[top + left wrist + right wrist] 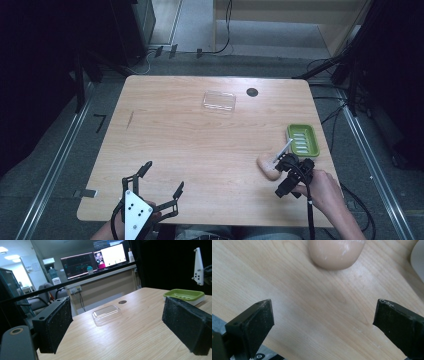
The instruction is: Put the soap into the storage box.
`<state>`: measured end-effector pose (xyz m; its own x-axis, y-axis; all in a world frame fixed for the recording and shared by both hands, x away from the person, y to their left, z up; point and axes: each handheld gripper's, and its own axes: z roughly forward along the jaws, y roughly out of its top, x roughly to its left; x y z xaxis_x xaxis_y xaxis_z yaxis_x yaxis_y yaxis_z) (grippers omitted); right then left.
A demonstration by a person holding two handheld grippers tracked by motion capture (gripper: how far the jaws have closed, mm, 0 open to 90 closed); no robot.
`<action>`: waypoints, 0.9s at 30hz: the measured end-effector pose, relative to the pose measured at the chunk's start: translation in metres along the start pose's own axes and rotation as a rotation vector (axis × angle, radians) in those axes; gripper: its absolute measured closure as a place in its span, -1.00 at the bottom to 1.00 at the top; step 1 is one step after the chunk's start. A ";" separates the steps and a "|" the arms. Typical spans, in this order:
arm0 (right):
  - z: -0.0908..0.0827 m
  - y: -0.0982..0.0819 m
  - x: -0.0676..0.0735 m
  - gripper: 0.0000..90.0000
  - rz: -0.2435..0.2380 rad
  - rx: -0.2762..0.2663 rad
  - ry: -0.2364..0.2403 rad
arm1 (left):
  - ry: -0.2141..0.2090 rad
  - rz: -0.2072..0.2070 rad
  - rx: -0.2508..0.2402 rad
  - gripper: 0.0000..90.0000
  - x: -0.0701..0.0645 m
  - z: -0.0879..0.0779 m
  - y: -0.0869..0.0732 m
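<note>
Legible text: none.
Monitors (100,260) past the counter (140,322) show screens too blurred to read.

On the desk (200,145), the soap bar (268,167) lies near the right edge, with the soap dish (303,140) just behind it to the right. The clear lid (219,101) sits far back near the middle, a round grommet (252,92) just to its right.

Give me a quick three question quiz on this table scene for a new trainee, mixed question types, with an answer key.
1. True or false: the right hand-held gripper is shut on the beige soap bar.
2. Which lies nearest the round hole in the table? A) green soap dish B) clear plastic lid C) soap bar
3. Fill in: the left hand-held gripper has its jaws ____.

Key: 1 false, the jaws are open with the soap ahead of them; 2 B; 3 open.
</note>
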<state>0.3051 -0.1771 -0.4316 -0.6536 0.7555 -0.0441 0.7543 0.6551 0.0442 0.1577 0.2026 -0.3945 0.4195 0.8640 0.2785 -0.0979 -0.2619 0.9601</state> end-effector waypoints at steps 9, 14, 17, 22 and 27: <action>0.001 0.016 -0.001 -0.94 -0.003 -0.007 0.002 | -0.002 0.001 -0.003 -0.78 0.000 0.000 0.000; 0.004 0.026 -0.004 -0.94 0.006 -0.006 0.003 | -0.004 0.002 -0.004 -0.78 0.000 0.000 0.000; 0.004 0.031 -0.005 -0.94 0.006 0.000 0.006 | -0.003 0.002 -0.003 -0.78 0.000 0.000 0.000; 0.005 0.038 -0.007 -0.94 0.010 -0.004 0.013 | -0.003 0.001 -0.004 -0.78 0.000 0.000 0.000; 0.007 0.046 -0.009 -0.94 0.021 -0.006 0.020 | -0.003 0.000 -0.005 -0.78 -0.001 0.001 0.000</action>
<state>0.3460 -0.1543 -0.4360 -0.6391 0.7687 -0.0229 0.7672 0.6394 0.0511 0.1580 0.2019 -0.3949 0.4225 0.8624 0.2787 -0.1022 -0.2602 0.9601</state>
